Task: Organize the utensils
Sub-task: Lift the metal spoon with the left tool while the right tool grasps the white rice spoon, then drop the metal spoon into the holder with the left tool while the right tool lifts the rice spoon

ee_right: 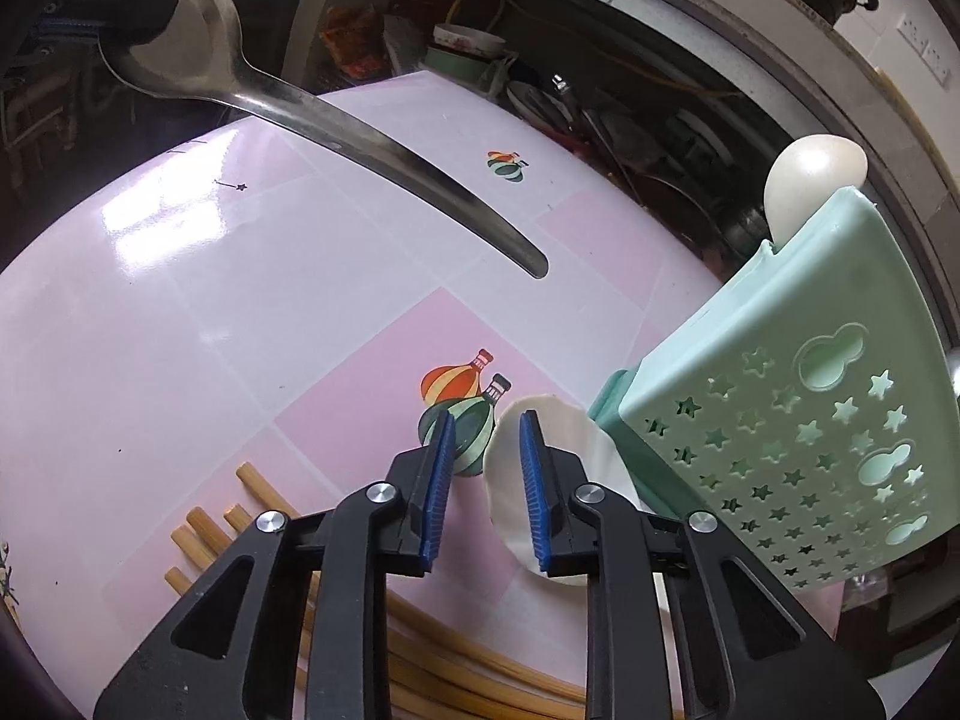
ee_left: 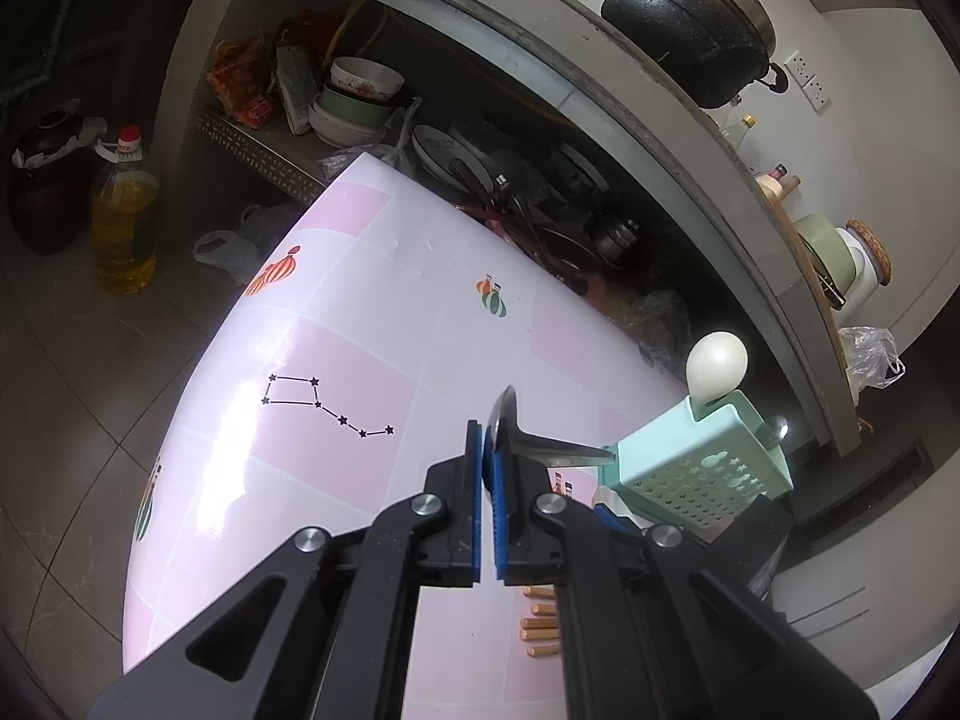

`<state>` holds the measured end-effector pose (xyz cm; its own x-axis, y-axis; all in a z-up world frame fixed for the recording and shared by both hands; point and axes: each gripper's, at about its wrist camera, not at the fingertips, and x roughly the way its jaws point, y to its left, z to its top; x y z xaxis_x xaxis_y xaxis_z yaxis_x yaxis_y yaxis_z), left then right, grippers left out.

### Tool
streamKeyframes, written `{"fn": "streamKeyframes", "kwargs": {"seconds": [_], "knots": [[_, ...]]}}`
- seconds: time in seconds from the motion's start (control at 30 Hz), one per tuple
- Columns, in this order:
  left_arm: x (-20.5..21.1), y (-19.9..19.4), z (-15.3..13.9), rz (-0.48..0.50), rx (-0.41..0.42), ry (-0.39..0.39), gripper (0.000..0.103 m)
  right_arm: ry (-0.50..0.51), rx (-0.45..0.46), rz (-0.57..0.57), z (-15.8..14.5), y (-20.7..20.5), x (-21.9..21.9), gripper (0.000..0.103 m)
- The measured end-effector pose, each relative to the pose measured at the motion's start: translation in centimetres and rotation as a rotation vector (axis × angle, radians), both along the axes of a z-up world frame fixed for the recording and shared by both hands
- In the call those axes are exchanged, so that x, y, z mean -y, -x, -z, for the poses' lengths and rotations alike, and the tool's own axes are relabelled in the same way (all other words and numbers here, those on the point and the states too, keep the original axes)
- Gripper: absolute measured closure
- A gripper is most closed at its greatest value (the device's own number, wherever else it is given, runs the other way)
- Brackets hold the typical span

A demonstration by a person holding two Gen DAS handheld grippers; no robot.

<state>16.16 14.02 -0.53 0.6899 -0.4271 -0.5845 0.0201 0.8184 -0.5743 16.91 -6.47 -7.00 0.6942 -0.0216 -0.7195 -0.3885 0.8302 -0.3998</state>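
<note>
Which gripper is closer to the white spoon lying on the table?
Right. The right gripper has its jaws over the white spoon, beside the green holder. The left gripper is raised, holding the metal spoon.

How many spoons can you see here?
3: a metal spoon held up in the left claw, a white spoon standing in the green holder, another white spoon on the table.

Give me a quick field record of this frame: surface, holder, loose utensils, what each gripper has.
surface: pink-and-white tiled table
holder: mint utensil caddy, upright, a white spoon standing in it
left gripper: shut on the bowl of a metal spoon, held above the table
right gripper: jaws apart, nothing gripped, right pad over a white spoon on the table
loose: bamboo chopsticks on the table
</note>
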Motion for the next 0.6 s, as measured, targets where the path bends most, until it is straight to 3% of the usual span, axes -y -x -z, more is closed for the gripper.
{"fn": "streamKeyframes", "kwargs": {"seconds": [0.1,0.4,0.6], "knots": [[-0.1,0.2,-0.2,-0.007,0.003,0.002,0.101,0.013,0.006,0.005,0.2,0.2,0.0,0.094],[-0.3,0.9,-0.9,-0.015,0.027,0.005,0.101,-0.024,0.051,0.021,-0.9,1.1,0.8,0.100],[0.0,1.5,-2.4,0.010,0.084,0.005,0.101,-0.140,0.090,0.063,-4.2,1.6,3.3,0.102]]}}
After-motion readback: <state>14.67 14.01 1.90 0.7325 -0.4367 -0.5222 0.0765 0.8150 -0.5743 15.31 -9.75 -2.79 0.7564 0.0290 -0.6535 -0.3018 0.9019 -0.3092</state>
